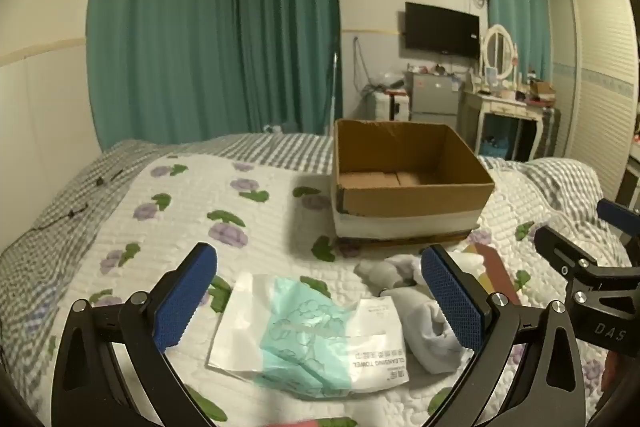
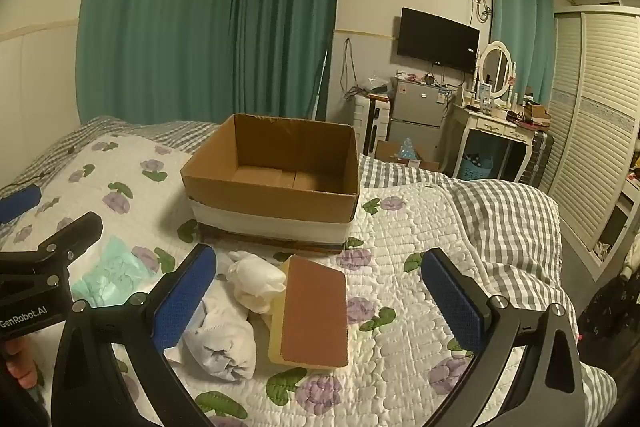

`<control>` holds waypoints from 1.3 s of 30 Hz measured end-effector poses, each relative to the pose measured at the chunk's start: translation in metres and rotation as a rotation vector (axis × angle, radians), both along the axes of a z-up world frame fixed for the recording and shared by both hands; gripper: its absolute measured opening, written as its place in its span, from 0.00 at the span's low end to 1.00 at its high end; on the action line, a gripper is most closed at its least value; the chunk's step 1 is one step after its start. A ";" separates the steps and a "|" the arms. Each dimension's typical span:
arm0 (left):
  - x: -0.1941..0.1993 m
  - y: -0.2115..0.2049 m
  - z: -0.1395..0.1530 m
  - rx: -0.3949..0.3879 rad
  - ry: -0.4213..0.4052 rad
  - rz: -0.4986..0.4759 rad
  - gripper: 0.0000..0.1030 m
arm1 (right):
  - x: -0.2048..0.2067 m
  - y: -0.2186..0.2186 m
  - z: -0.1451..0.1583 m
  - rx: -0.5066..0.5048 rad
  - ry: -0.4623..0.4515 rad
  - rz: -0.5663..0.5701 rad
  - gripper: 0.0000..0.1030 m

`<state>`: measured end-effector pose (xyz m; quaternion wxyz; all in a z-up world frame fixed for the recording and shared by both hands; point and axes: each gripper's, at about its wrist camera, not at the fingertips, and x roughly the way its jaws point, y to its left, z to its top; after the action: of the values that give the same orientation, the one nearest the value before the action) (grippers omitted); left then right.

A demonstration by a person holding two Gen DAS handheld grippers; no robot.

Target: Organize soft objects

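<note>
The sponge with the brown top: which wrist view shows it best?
The right wrist view. There the sponge lies whole between the open right claw's fingers, brown top and yellow side both clear. The left wrist view shows only a brown sliver behind the left claw's right finger.

Left gripper [image 1: 319, 301] jaws wide, right gripper [image 2: 319, 301] likewise

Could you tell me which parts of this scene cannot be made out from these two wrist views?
- Cardboard box floor: its near part is hidden by the front wall in both views.
- Sponge: left wrist view, mostly behind the left gripper finger.
- Cleansing towel pack: right wrist view, partly covered by the other gripper's body.
</note>
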<state>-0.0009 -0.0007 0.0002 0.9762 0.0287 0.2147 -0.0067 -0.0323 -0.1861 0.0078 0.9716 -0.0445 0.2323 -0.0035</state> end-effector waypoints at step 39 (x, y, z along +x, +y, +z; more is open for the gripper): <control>0.004 0.004 -0.005 -0.035 0.026 -0.011 1.00 | 0.003 0.003 -0.008 -0.010 0.024 -0.002 1.00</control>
<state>0.0029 0.0037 -0.0044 0.9736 0.0124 0.2272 -0.0161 -0.0295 -0.1828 0.0000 0.9685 -0.0494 0.2441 -0.0051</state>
